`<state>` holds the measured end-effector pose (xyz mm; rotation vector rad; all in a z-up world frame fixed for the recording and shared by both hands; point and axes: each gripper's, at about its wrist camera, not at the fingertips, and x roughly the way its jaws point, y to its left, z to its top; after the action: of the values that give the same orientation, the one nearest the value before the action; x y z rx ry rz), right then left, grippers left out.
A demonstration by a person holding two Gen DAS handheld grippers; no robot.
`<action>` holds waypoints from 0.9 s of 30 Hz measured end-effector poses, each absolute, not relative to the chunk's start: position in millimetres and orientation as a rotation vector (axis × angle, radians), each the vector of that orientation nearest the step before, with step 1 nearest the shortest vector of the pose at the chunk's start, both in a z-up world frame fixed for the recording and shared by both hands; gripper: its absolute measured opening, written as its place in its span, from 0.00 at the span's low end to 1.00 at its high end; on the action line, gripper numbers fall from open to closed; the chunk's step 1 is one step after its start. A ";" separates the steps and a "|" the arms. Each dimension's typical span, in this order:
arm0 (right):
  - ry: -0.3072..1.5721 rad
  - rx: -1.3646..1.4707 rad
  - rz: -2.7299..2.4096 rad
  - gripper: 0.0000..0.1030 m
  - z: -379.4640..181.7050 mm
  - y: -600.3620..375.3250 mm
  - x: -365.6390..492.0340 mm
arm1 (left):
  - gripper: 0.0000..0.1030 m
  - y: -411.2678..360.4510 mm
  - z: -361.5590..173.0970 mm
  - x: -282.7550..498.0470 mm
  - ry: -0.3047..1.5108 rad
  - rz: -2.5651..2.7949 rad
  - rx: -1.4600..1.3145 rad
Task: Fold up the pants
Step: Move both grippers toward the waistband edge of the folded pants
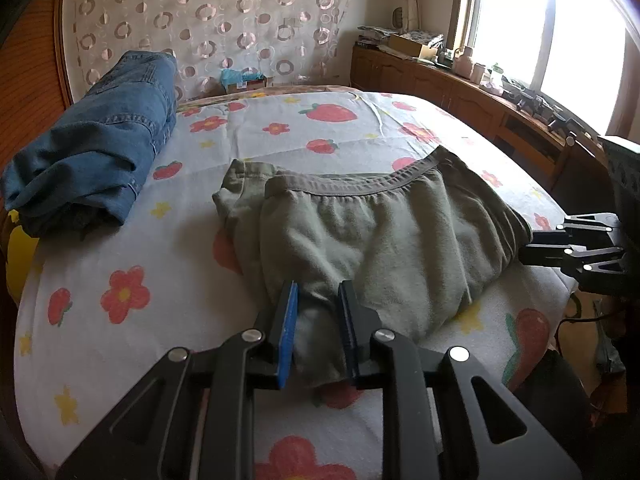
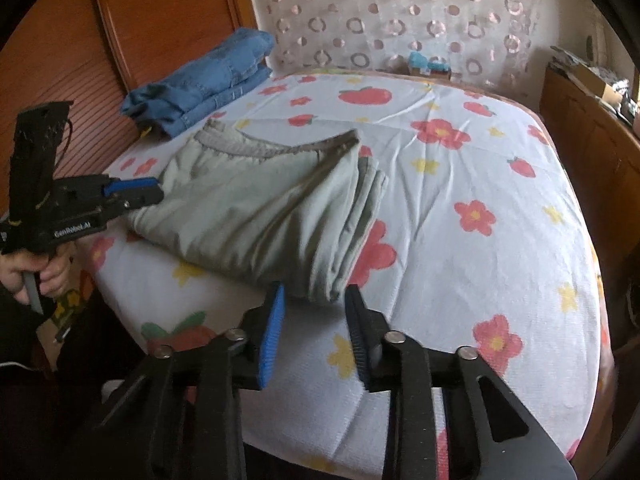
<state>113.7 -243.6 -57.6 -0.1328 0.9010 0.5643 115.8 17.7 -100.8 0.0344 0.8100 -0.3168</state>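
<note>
Grey-green pants (image 1: pixel 360 232) lie folded on the bed, waistband toward the headboard; they also show in the right wrist view (image 2: pixel 260 204). My left gripper (image 1: pixel 318 292) is closed on the pants' near folded edge, cloth bunched between its pads. It shows in the right wrist view (image 2: pixel 152 192) at the pants' left edge. My right gripper (image 2: pixel 314 296) is open, its fingers either side of the pants' near corner, not pinching. In the left wrist view it (image 1: pixel 528 244) sits at the pants' right edge.
Folded blue jeans (image 1: pixel 100 140) lie at the far left by the wooden headboard (image 2: pixel 160 20). The flowered sheet (image 2: pixel 460 220) covers the bed. A wooden cabinet with clutter (image 1: pixel 460 80) runs along the right under the window. A small box (image 1: pixel 244 80) sits at the far edge.
</note>
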 end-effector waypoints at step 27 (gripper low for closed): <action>0.803 -0.092 0.492 0.56 -36.2 -261.6 104.5 | 0.25 15.8 -103.7 111.4 0.795 -0.279 0.035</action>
<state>104.5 -261.6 -36.2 -0.0925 0.8029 0.4918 111.4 15.8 -103.7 0.0353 0.7954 -0.2786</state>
